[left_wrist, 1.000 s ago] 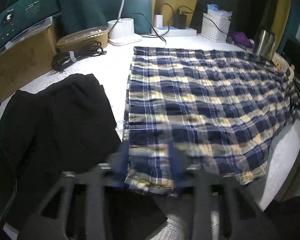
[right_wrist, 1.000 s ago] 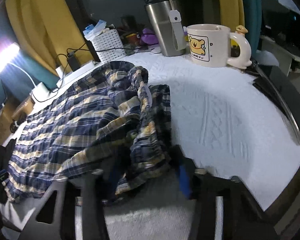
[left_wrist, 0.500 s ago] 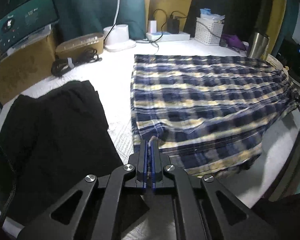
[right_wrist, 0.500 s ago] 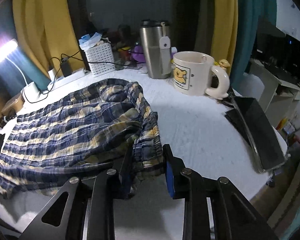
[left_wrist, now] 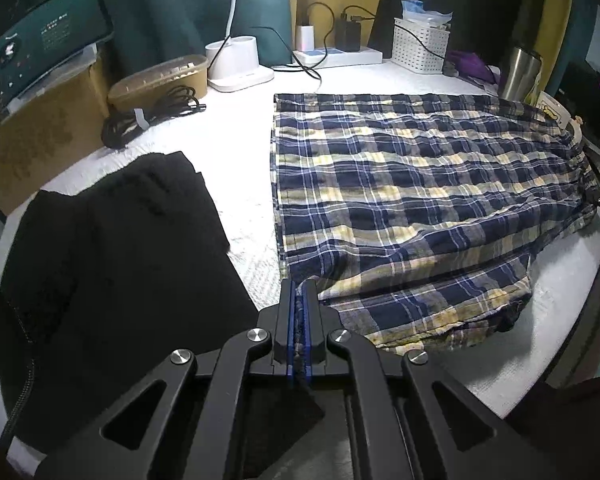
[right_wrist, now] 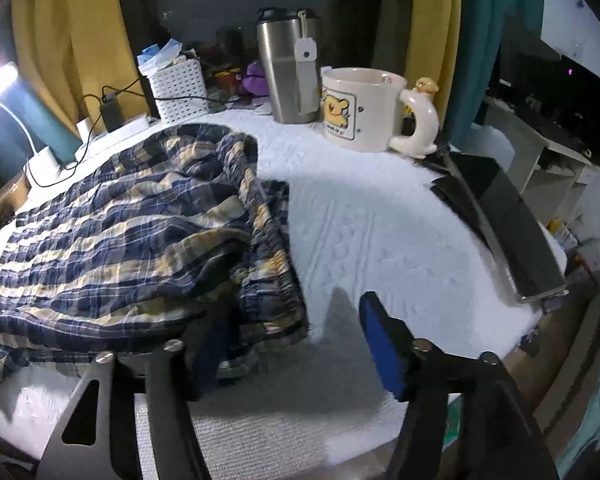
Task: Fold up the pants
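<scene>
Blue, navy and yellow plaid pants (left_wrist: 412, 200) lie spread on the white table cover, also in the right wrist view (right_wrist: 132, 240). My left gripper (left_wrist: 299, 292) is shut on the near hem corner of the pants and lifts it a little, so the near leg folds up. My right gripper (right_wrist: 296, 320) is open at the bunched waistband end (right_wrist: 272, 280); the left finger sits under or against the fabric, the blue-padded right finger (right_wrist: 380, 344) stands apart on bare cover.
A black garment (left_wrist: 112, 248) lies left of the pants. At the back stand a coiled cable (left_wrist: 148, 116), a lamp base (left_wrist: 236, 60), a power strip (left_wrist: 336, 56) and a white basket (right_wrist: 178, 88). A steel tumbler (right_wrist: 288, 76), a mug (right_wrist: 364, 112) and a dark tablet (right_wrist: 508, 232) are at right.
The left gripper closed on the pants' hem corner and raised it. The right gripper closed on the waistband half a second ago and has now opened, its right finger clear of the fabric.
</scene>
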The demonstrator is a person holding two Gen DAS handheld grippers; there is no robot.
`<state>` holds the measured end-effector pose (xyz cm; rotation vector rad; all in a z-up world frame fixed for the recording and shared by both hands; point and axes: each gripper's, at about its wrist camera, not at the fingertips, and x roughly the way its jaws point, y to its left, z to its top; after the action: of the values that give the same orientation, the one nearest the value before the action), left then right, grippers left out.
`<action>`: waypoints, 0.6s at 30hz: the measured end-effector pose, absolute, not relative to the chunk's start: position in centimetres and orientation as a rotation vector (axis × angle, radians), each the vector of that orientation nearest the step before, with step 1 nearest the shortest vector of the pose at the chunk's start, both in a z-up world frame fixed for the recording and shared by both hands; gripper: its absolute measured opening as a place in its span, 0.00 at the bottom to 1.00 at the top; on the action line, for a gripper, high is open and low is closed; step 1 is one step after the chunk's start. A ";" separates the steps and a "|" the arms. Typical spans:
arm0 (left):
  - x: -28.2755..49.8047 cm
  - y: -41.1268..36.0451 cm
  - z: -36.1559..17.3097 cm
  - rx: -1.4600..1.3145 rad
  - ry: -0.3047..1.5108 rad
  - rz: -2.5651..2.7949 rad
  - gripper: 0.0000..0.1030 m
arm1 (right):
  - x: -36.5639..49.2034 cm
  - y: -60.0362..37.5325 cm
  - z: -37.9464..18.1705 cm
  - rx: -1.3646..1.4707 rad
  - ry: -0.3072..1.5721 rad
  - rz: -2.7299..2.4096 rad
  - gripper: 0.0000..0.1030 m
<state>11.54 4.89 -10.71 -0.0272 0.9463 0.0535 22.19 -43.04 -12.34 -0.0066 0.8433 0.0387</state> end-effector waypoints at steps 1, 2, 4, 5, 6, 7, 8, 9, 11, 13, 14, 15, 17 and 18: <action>11.5 4.9 -10.6 -0.022 0.947 0.055 0.02 | 22.2 -43.1 -12.2 -0.008 0.842 0.037 0.65; 11.5 4.8 -10.5 -0.019 0.949 0.056 0.02 | 22.2 -43.2 -12.1 -0.009 0.839 0.033 0.65; 11.4 4.7 -10.5 -0.017 0.960 0.058 0.02 | 22.3 -43.2 -11.7 -0.009 0.833 0.030 0.65; 11.3 4.7 -10.6 -0.017 0.966 0.059 0.02 | 22.4 -43.2 -11.6 -0.010 0.832 0.029 0.65; 11.3 4.7 -10.6 -0.019 0.969 0.060 0.02 | 22.4 -43.1 -11.4 -0.014 0.828 0.028 0.65; 11.2 4.6 -10.8 -0.019 0.977 0.060 0.02 | 22.4 -43.0 -11.2 -0.021 0.821 0.027 0.65; 11.2 4.6 -10.9 -0.016 0.983 0.059 0.02 | 22.4 -42.8 -11.1 -0.027 0.817 0.027 0.65; 11.1 4.4 -11.0 -0.010 0.990 0.059 0.02 | 22.4 -42.6 -10.8 -0.037 0.811 0.026 0.65; 11.1 4.4 -10.9 -0.011 0.993 0.059 0.03 | 22.3 -42.0 -10.3 -0.057 0.794 0.025 0.65; 11.0 4.8 -10.3 -0.035 0.988 0.061 0.04 | 22.1 -41.1 -9.7 -0.082 0.776 0.028 0.65; 11.0 4.9 -10.0 -0.043 0.980 0.064 0.08 | 22.0 -40.7 -9.5 -0.094 0.769 0.028 0.65; 10.8 5.1 -9.2 -0.051 0.958 0.072 0.21 | 21.9 -40.1 -9.2 -0.109 0.757 0.032 0.65; 10.5 5.1 -7.8 -0.057 0.904 0.078 0.45 | 21.8 -39.2 -8.9 -0.120 0.744 0.044 0.66; 10.4 5.0 -7.2 -0.057 0.875 0.079 0.53 | 21.7 -38.5 -8.8 -0.124 0.737 0.061 0.72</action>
<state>10.40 5.02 -7.15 -0.0566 0.8755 0.0788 21.70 -38.47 -8.76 -0.1237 0.7372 0.0614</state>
